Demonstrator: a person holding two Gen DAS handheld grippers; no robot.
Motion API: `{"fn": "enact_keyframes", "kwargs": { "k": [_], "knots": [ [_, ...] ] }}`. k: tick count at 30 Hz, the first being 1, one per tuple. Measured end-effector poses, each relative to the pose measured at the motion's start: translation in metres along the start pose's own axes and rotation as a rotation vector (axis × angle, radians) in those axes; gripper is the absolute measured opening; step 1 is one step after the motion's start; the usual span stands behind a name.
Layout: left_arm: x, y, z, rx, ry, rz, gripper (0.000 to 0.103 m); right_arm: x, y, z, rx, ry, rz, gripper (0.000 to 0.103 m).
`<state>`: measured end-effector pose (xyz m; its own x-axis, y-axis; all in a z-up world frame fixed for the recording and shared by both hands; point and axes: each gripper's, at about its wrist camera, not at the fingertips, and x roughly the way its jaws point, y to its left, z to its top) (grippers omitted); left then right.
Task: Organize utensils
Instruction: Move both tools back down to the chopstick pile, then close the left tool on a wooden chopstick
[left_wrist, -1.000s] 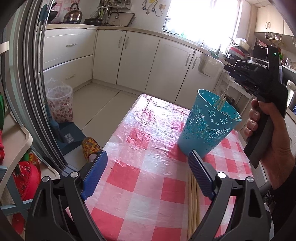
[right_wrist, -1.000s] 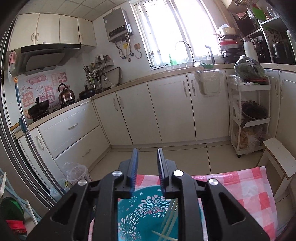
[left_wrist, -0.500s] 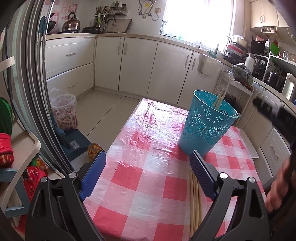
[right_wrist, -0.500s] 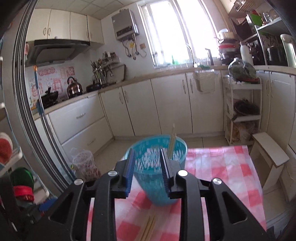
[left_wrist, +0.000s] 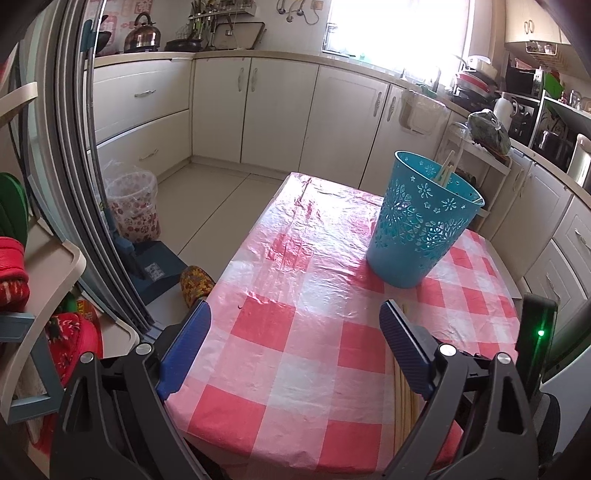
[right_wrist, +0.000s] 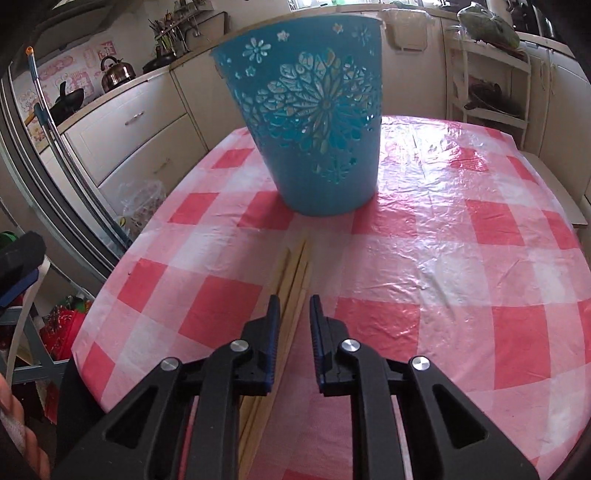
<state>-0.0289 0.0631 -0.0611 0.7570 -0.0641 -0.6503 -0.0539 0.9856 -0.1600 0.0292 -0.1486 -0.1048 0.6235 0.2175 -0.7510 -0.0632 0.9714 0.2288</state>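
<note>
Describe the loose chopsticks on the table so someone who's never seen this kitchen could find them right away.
Start at the table with the pink-and-white checked cloth and find the tall blue cut-out basket standing on it. On the cloth just in front of the basket lies a bundle of pale wooden chopsticks, side by side. Unlike the few sticks already standing upright inside the basket, these lie flat.

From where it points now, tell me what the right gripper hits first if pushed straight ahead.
Most likely the chopsticks on the table: the right gripper, jaws closing, angles down over them. The basket lies beyond.
</note>
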Motion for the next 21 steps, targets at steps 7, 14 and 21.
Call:
{"fn": "enact_keyframes", "kwargs": {
  "k": [7,14,21],
  "knots": [
    [0.008,-0.004,-0.002,0.009,0.025,-0.007,0.089,0.008,-0.007,-0.009,-0.016,0.012,-0.03,0.014],
    [0.045,-0.044,-0.01,0.131,0.138,-0.062,0.089,-0.009,-0.031,-0.016,0.001,0.014,-0.027,0.005],
    [0.099,-0.083,-0.026,0.238,0.265,-0.027,0.089,-0.016,-0.052,-0.019,0.055,0.015,-0.009,0.005]
  ]
}}
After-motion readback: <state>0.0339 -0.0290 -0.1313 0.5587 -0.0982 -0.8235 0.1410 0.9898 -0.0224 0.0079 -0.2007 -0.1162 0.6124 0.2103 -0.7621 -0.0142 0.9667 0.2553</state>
